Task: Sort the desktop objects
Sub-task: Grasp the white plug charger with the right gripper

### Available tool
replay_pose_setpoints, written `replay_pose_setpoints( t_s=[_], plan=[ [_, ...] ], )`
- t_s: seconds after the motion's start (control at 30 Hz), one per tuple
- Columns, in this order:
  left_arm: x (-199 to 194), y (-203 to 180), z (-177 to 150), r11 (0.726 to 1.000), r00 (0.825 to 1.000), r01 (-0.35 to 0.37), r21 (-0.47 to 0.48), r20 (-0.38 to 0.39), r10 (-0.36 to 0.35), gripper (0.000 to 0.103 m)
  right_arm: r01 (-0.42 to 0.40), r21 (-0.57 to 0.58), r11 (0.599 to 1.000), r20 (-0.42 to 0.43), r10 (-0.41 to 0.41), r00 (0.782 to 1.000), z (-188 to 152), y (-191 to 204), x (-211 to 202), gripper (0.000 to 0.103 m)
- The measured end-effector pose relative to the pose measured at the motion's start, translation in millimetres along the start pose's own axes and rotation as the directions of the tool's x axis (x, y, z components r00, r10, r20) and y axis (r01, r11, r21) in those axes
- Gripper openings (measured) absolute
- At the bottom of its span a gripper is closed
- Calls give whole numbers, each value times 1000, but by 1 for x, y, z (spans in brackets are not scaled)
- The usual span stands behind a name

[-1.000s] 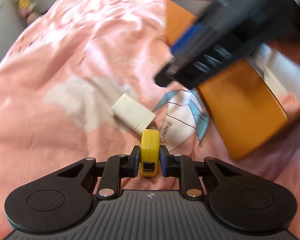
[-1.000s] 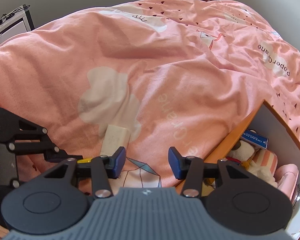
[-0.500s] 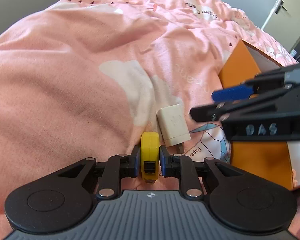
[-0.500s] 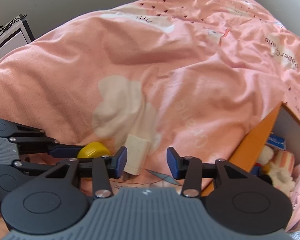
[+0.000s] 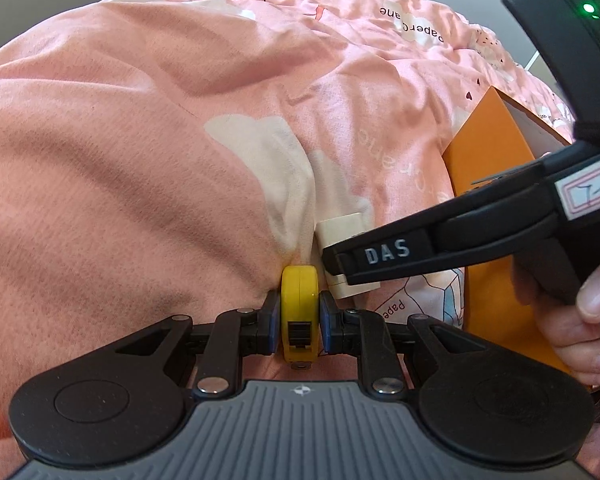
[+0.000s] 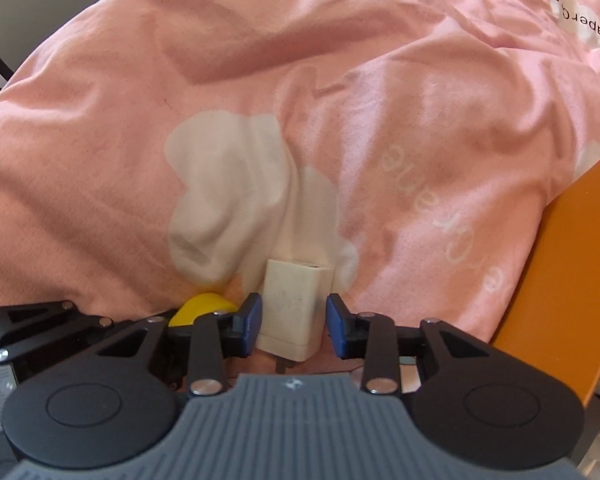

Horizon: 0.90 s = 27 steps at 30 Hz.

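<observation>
A small yellow tape measure (image 5: 299,292) stands on edge between the blue pads of my left gripper (image 5: 300,320), which is shut on it just above the pink duvet. Right beside it lies a white charger block (image 6: 294,292), prongs toward the camera. My right gripper (image 6: 294,320) straddles the charger with its jaws closing. The left pad is at the charger's side and a thin gap shows at the right pad. In the left wrist view the right gripper's black finger (image 5: 380,256) covers most of the charger (image 5: 340,228). The tape measure (image 6: 202,308) shows at the right view's lower left.
An orange box (image 5: 484,152) stands open at the right, its wall (image 6: 568,280) close to my right gripper. A person's hand (image 5: 580,312) grips the right tool's handle. The rumpled pink duvet (image 6: 260,80) covers the whole surface.
My right gripper has come down over the charger and its jaws have narrowed around it. The left gripper has rolled and shifted, still holding the tape measure.
</observation>
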<state>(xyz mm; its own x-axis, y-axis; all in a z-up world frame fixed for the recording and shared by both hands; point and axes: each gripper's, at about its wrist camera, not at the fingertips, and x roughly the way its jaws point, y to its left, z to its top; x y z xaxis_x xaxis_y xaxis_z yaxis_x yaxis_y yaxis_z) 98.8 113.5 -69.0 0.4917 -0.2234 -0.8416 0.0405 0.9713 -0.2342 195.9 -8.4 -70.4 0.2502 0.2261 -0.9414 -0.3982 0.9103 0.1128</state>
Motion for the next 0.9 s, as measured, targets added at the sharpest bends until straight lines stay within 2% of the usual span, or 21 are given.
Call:
replay_pose_setpoints(
  t_s=[0.4,0.57,0.9],
  plan=[
    [4,0,1,1000,1000,-3,2,-13,3,22,11,21,1000,-17,-11,1000,5,9,17,47],
    [3,0,0,1000,1000,-2,1,-12,2,22,-14,78,997,-39,17,999,5,6,27,40],
    [-4,-3,-1,1000,1000,6,18,18,-7,22,-74,58,996,70,70,995,-13,8,-27,37]
  ],
)
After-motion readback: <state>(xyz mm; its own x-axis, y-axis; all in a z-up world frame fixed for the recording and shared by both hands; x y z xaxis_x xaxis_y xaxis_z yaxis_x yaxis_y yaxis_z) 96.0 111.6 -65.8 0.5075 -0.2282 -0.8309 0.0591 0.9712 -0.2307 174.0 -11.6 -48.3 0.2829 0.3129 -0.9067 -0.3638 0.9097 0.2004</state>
